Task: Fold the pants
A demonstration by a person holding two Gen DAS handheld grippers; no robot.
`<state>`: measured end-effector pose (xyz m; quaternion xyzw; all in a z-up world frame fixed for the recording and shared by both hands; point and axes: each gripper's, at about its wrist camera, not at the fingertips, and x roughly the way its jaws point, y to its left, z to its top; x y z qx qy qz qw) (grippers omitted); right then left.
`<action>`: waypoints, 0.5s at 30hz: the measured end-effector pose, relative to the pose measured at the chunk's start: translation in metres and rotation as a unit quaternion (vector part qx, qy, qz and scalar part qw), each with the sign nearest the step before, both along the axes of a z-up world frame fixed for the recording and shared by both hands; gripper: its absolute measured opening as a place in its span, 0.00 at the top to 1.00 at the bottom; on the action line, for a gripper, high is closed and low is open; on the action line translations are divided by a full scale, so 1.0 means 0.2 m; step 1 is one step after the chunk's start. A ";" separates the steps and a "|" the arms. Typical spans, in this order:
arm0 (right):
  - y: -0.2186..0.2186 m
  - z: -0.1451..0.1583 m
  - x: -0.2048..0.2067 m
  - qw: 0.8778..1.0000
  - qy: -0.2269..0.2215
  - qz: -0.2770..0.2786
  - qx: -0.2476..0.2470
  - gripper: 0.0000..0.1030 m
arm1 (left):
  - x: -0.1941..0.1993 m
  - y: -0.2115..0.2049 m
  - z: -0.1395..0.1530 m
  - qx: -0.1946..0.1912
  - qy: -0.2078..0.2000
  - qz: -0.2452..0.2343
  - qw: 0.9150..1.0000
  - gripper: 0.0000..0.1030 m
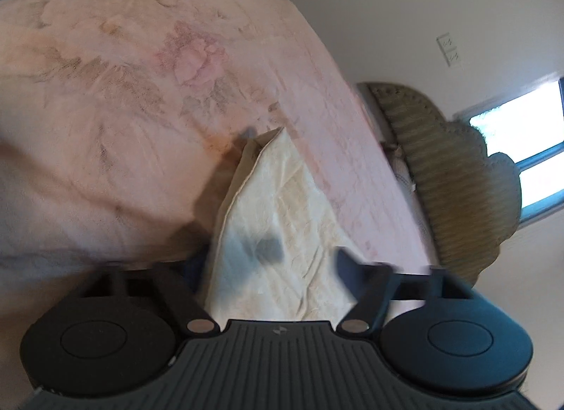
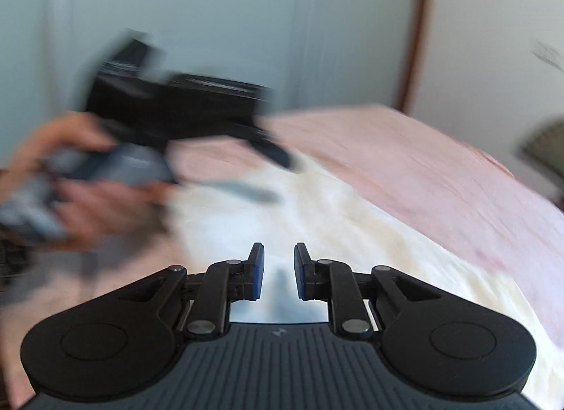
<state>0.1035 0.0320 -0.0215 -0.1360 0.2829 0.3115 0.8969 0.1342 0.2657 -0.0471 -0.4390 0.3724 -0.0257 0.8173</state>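
The cream pants [image 1: 278,219] lie on a pink bedspread [image 1: 105,99] and run away from my left gripper [image 1: 271,262] to a narrow end. My left gripper is open, its fingers spread wide on either side of the cloth, with the cloth lying between them. In the right wrist view the pants [image 2: 317,219] stretch ahead as a pale strip. My right gripper [image 2: 278,270] is open and empty just above the cloth. The left gripper [image 2: 169,121] shows there, blurred, held in a hand at the left above the pants.
The pink bedspread [image 2: 423,163] covers the bed. A woven olive headboard or chair back [image 1: 451,177] stands beyond the bed's right edge, by a window [image 1: 528,149]. White walls and a door frame [image 2: 416,32] lie behind.
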 end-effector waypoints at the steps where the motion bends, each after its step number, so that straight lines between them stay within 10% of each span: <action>1: 0.00 -0.06 0.06 0.999 0.020 -0.019 -0.024 0.83 | 0.00 -0.01 0.00 0.020 0.011 0.005 1.000 0.67; 5: 0.00 -0.14 0.10 0.998 0.037 -0.033 -0.028 0.83 | -0.05 -0.04 0.04 0.046 -0.008 0.014 0.999 0.90; 15: -0.22 0.12 0.03 0.984 -0.009 -0.062 0.166 0.82 | -0.20 -0.60 0.55 0.128 -0.129 -0.033 0.983 0.90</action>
